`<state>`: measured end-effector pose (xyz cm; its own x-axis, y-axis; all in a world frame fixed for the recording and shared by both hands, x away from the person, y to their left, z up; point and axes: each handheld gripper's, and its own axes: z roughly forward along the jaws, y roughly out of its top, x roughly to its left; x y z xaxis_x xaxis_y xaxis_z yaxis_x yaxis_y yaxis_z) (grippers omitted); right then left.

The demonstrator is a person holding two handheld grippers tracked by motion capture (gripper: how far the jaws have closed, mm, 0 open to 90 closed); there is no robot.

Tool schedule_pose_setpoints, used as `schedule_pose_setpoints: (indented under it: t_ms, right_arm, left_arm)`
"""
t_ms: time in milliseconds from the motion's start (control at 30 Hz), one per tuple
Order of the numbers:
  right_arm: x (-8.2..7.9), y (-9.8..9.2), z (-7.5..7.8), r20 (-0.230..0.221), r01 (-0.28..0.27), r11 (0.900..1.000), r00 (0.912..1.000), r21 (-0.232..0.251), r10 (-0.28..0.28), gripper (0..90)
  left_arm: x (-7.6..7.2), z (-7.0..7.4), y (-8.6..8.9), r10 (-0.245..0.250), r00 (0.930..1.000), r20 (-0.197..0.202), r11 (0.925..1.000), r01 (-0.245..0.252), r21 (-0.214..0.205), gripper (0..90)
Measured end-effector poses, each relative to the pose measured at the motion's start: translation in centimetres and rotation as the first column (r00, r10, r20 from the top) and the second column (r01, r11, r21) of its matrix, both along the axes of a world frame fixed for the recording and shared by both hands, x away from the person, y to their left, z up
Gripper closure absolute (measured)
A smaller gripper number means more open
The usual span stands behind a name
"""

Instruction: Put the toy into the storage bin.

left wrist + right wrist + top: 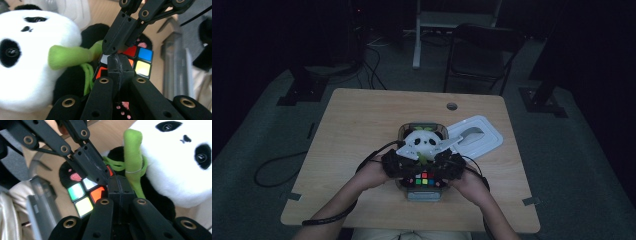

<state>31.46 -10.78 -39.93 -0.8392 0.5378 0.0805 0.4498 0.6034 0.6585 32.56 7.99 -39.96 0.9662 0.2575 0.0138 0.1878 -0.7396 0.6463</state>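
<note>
A white and black panda plush [422, 140] lies in a clear bin [424, 195] at the table's middle, with a colour cube [425, 179] in front of it. My left gripper [412, 169] and right gripper [437, 169] meet tip to tip just above the cube, both shut with nothing between the jaws. In the left gripper view my shut left gripper [117, 62] points at the cube [143, 61], the panda [35, 62] and its green stalk [67, 56] to the left. In the right gripper view my right gripper [117, 185] nearly touches the other gripper's tip, over the cube [82, 197], beside the panda [180, 165].
A white lid [479, 137] lies right of the bin. The wooden table [357, 130] has a cable hole [452, 106] near its far edge. A dark chair [482, 55] stands behind the table. Cables trail over the floor at the left.
</note>
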Motion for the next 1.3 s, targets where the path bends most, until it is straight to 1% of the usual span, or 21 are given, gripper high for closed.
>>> schedule_pose_setpoints:
  t_ms: [33,233,300,367,433,467,567,600,633,667,700,733,767,800,833,867,1000,1133,1200,1267,1300]
  right_arm:
    - [0.1,0.1,-0.1,0.005,0.0,1.0,1.0,-0.003,0.0,90.0]
    - [0.3,0.5,-0.3,0.006,-0.007,0.9999,1.0,-0.008,0.007,90.0]
    - [0.4,0.4,-0.4,0.001,-0.002,1.0,1.0,-0.002,0.002,90.0]
    - [0.5,0.4,-0.4,-0.004,0.0,1.0,1.0,-0.006,0.0,90.0]
    - [0.5,0.6,-0.5,0.0,0.011,0.9999,0.9999,-0.006,-0.011,90.0]
    - [0.5,0.6,-0.4,0.003,0.006,0.9999,1.0,-0.01,-0.006,90.0]
    - [0.5,-0.2,-0.4,-0.022,0.03,0.997,0.9993,0.071,-0.029,90.0]
    - [0.5,-0.5,-0.3,-0.035,0.028,0.9949,0.9991,0.097,-0.025,90.0]
    - [0.3,-0.8,0.0,-0.043,0.018,0.9933,0.999,0.114,-0.014,86.8]
    - [0.2,-1.2,0.4,-0.047,0.021,0.9898,0.9988,0.141,-0.015,81.5]
    - [0.1,-1.5,0.7,-0.044,0.033,0.9867,0.9987,0.159,-0.026,79.8]
    - [0.0,-1.7,0.9,-0.037,0.035,0.9855,0.9989,0.166,-0.029,75.1]
    - [0.0,-1.9,1.1,-0.026,0.048,0.9846,0.9987,0.168,-0.044,69.2]
    - [0.1,-2.2,1.3,-0.031,0.061,0.9812,0.9979,0.183,-0.056,67.1]
    - [0.3,-2.4,1.4,-0.042,0.063,0.9776,0.9976,0.201,-0.055,60.0]
    - [0.4,-2.6,1.4,-0.047,0.06,0.976,0.9976,0.209,-0.051,53.8]
    - [0.6,-3.4,1.5,-0.063,0.075,0.9671,0.9961,0.243,-0.061,39.9]
    - [0.7,-4.2,1.3,-0.067,0.111,0.9577,0.993,0.265,-0.097,30.0]
    - [0.6,-4.7,1.2,-0.054,0.138,0.953,0.9903,0.27,-0.128,28.6]
    - [0.6,-5.3,1.1,-0.048,0.162,0.9488,0.9869,0.271,-0.154,26.7]
    - [0.6,-5.6,1.1,-0.051,0.171,0.946,0.9852,0.275,-0.164,26.6]
  left_arm:
    - [0.0,0.1,-0.1,0.003,0.9997,0.024,0.9995,-0.003,0.031,90.0]
    - [0.0,0.0,-0.2,0.011,0.9995,0.03,0.9988,-0.012,0.047,90.0]
    - [-0.2,0.0,-0.4,0.008,0.9984,0.056,0.998,-0.011,0.062,90.0]
    - [-0.5,-0.1,-0.7,0.024,0.996,0.086,0.9958,-0.031,0.086,90.0]
    - [-0.5,-0.1,-0.7,0.018,0.9961,0.086,0.9955,-0.025,0.092,90.0]
    - [-0.5,0.0,-0.5,0.029,0.9963,0.08,0.9966,-0.035,0.074,90.0]
    - [-0.4,0.2,0.4,0.04,0.9989,0.025,0.999,-0.04,-0.021,90.0]
    - [-0.3,0.3,0.7,0.037,0.9993,0.001,0.9974,-0.037,-0.061,90.0]
    - [-0.4,0.5,1.1,0.042,0.9989,-0.02,0.9933,-0.044,-0.107,90.0]
    - [-0.5,0.7,1.3,0.027,0.9989,-0.038,0.9894,-0.032,-0.142,90.0]
    - [-0.7,0.9,1.5,0.019,0.9994,-0.028,0.9847,-0.024,-0.173,90.0]
    - [-0.8,1.1,1.5,0.026,0.9992,-0.029,0.9833,-0.031,-0.179,81.3]
    - [-0.8,1.2,1.5,0.024,0.9993,-0.028,0.9821,-0.029,-0.186,78.5]
    - [-0.6,1.2,1.6,0.015,0.9992,-0.036,0.9779,-0.022,-0.208,73.6]
    - [-0.5,1.3,1.6,0.021,0.9988,-0.044,0.9783,-0.03,-0.205,72.7]
    - [-0.5,1.3,1.6,0.03,0.999,-0.033,0.9788,-0.036,-0.202,72.6]
    - [-0.4,1.2,1.9,0.043,0.9984,-0.037,0.9777,-0.049,-0.204,63.0]
    - [-0.2,1.1,2.6,0.062,0.9962,-0.06,0.9678,-0.075,-0.24,47.9]
    - [-0.2,1.0,2.9,0.065,0.9956,-0.067,0.9651,-0.08,-0.249,41.1]
    - [-0.2,1.0,3.1,0.056,0.9957,-0.073,0.9622,-0.074,-0.262,38.8]
    - [-0.2,0.9,3.2,0.051,0.9959,-0.074,0.9619,-0.069,-0.265,34.0]
